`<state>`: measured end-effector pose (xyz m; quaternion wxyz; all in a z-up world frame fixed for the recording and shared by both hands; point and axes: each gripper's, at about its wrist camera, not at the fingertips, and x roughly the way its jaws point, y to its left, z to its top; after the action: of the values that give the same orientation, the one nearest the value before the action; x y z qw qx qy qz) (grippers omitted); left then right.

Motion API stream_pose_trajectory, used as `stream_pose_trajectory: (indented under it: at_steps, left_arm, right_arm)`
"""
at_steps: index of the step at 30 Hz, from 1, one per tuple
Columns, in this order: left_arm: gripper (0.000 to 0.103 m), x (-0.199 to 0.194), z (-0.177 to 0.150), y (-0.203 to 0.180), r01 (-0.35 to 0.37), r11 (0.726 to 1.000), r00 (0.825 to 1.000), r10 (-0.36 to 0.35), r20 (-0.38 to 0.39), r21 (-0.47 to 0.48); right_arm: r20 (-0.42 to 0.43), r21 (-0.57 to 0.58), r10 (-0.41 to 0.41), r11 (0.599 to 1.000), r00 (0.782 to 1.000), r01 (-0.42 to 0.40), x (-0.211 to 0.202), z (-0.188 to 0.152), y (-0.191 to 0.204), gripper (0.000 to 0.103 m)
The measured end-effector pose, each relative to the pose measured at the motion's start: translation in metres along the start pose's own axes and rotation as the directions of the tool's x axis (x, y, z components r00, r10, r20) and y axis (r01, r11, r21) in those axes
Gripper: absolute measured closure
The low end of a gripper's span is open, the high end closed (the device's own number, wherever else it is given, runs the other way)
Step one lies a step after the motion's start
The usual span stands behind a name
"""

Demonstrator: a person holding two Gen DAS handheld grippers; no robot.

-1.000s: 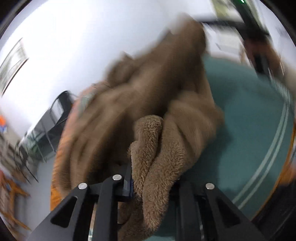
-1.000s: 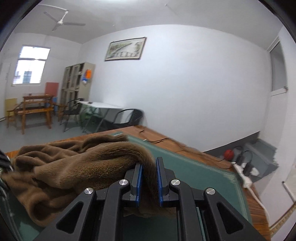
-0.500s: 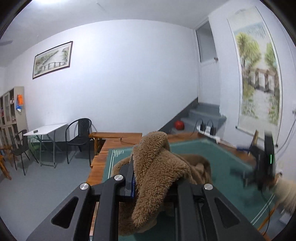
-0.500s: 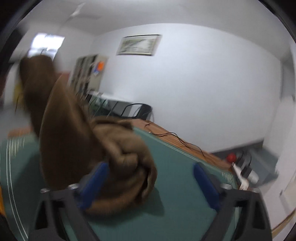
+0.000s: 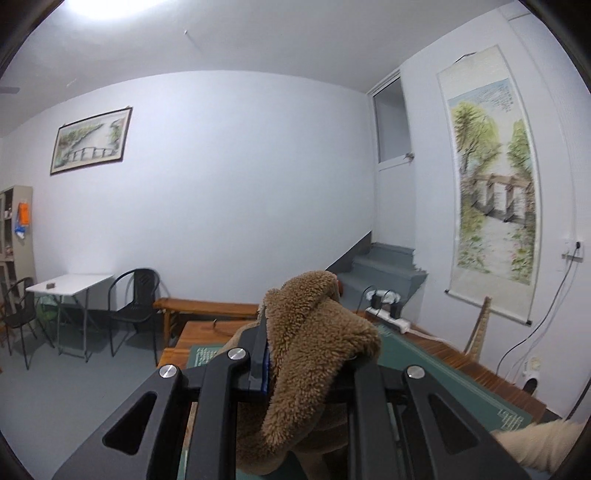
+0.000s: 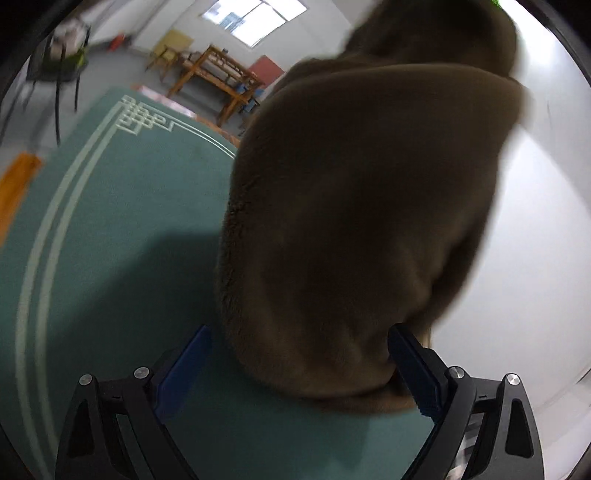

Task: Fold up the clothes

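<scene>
On my left wrist view, the left gripper (image 5: 306, 373) is clenched on a bunched fold of the brown fleece garment (image 5: 317, 343); the pile sticks up above the fingers and drapes down between them toward the green mat (image 5: 424, 354). On the right wrist view, my right gripper (image 6: 299, 365) is released, blue pads (image 6: 184, 369) spread wide, with the garment's lower end sitting between them without being pinched. From there the garment hangs tall, its long axis running up and away from the mat, top edge blurred. Beyond lie the mat's pale border lines (image 6: 55, 206), then wooden benches (image 6: 218, 77) under a window (image 6: 255, 18).
</scene>
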<state>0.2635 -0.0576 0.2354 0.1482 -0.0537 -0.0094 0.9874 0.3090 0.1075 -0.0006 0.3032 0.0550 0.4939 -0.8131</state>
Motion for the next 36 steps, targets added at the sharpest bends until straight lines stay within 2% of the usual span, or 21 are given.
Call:
stream_pose_trajectory:
  at_steps: [1, 2, 3, 4, 5, 8, 10, 13, 16, 18, 23, 25, 26, 27, 29, 30, 32, 33, 36]
  left_arm:
    - [0.084, -0.005, 0.005, -0.003, 0.006, 1.0, 1.0, -0.006, 0.016, 0.001]
    - [0.084, -0.008, 0.01, -0.003, 0.007, 1.0, 0.999, -0.007, 0.033, 0.002]
    - [0.084, -0.013, 0.014, -0.002, 0.004, 1.0, 0.999, -0.004, 0.048, -0.002]
    - [0.084, -0.019, 0.018, -0.001, 0.002, 1.0, 0.998, -0.001, 0.062, -0.007]
    - [0.084, -0.023, 0.02, 0.001, -0.005, 1.0, 0.997, 0.006, 0.072, -0.014]
    - [0.084, -0.037, 0.027, 0.012, -0.031, 0.998, 0.994, 0.036, 0.105, -0.046]
    - [0.084, -0.047, 0.028, 0.024, -0.039, 0.996, 0.991, 0.048, 0.127, -0.076]
    - [0.084, -0.061, 0.029, 0.04, -0.036, 0.993, 0.986, 0.054, 0.157, -0.116]
    - [0.084, -0.074, 0.029, 0.044, -0.006, 0.993, 0.984, 0.027, 0.177, -0.122]
    - [0.084, -0.083, 0.028, 0.042, 0.011, 0.995, 0.982, 0.008, 0.187, -0.102]
    - [0.077, -0.095, 0.001, 0.027, 0.033, 0.999, 0.989, -0.031, 0.147, -0.011]
    - [0.057, -0.088, -0.022, 0.02, 0.047, 0.998, 0.995, -0.049, 0.092, 0.031]
    - [0.032, -0.083, -0.036, 0.016, 0.052, 0.997, 0.997, -0.055, 0.058, 0.053]
    - [0.014, -0.075, -0.054, 0.012, 0.069, 0.995, 0.997, -0.071, 0.02, 0.069]
    - [0.01, -0.06, -0.089, 0.004, 0.121, 0.989, 0.991, -0.116, -0.063, 0.086]
    - [0.01, -0.055, -0.106, -0.001, 0.162, 0.983, 0.982, -0.153, -0.108, 0.085]
    - [0.01, -0.044, -0.138, -0.011, 0.246, 0.966, 0.953, -0.227, -0.199, 0.076]
    - [0.01, -0.042, -0.142, -0.012, 0.267, 0.961, 0.946, -0.246, -0.214, 0.074]
    - [0.01, -0.036, -0.146, -0.012, 0.315, 0.946, 0.927, -0.29, -0.237, 0.073]
  right_arm:
    - [0.007, 0.014, -0.028, 0.999, 1.0, 0.028, 0.003, 0.005, -0.001, 0.007]
    - [0.011, 0.051, -0.06, 0.997, 0.998, 0.059, 0.006, 0.011, -0.005, 0.021]
    - [0.007, 0.105, -0.089, 0.991, 0.996, 0.088, 0.009, 0.014, -0.014, 0.055]
    - [0.001, 0.161, -0.117, 0.98, 0.993, 0.115, 0.011, 0.018, -0.023, 0.073]
    - [0.01, 0.222, -0.164, 0.962, 0.986, 0.158, 0.006, 0.017, -0.038, 0.085]
    - [0.025, 0.403, -0.315, 0.872, 0.949, 0.279, -0.012, 0.012, -0.084, 0.088]
    - [0.025, 0.488, -0.426, 0.795, 0.905, 0.361, -0.043, 0.006, -0.118, 0.089]
    - [0.004, 0.605, -0.58, 0.65, 0.814, 0.46, -0.091, -0.004, -0.169, 0.095]
    - [-0.04, 0.704, -0.713, 0.477, 0.7, 0.526, -0.14, -0.013, -0.22, 0.095]
    - [-0.045, 0.711, -0.772, 0.422, 0.635, 0.563, -0.169, -0.008, -0.231, 0.095]
    - [-0.036, 0.705, -0.865, 0.333, 0.5, 0.626, -0.227, 0.011, -0.228, 0.095]
    - [-0.044, 0.714, -0.868, 0.319, 0.494, 0.623, -0.235, 0.014, -0.227, 0.095]
    - [-0.048, 0.719, -0.864, 0.318, 0.502, 0.617, -0.237, 0.014, -0.226, 0.095]
    - [-0.056, 0.723, -0.855, 0.321, 0.515, 0.612, -0.235, 0.014, -0.225, 0.095]
    - [-0.078, 0.711, -0.839, 0.332, 0.539, 0.62, -0.218, 0.014, -0.219, 0.095]
    - [-0.088, 0.701, -0.834, 0.336, 0.545, 0.629, -0.216, 0.013, -0.213, 0.095]
    - [-0.105, 0.681, -0.821, 0.353, 0.562, 0.642, -0.213, 0.01, -0.194, 0.095]
    - [-0.114, 0.666, -0.815, 0.362, 0.568, 0.652, -0.208, 0.007, -0.187, 0.095]
    - [-0.14, 0.628, -0.822, 0.357, 0.552, 0.691, -0.198, -0.015, -0.175, 0.095]
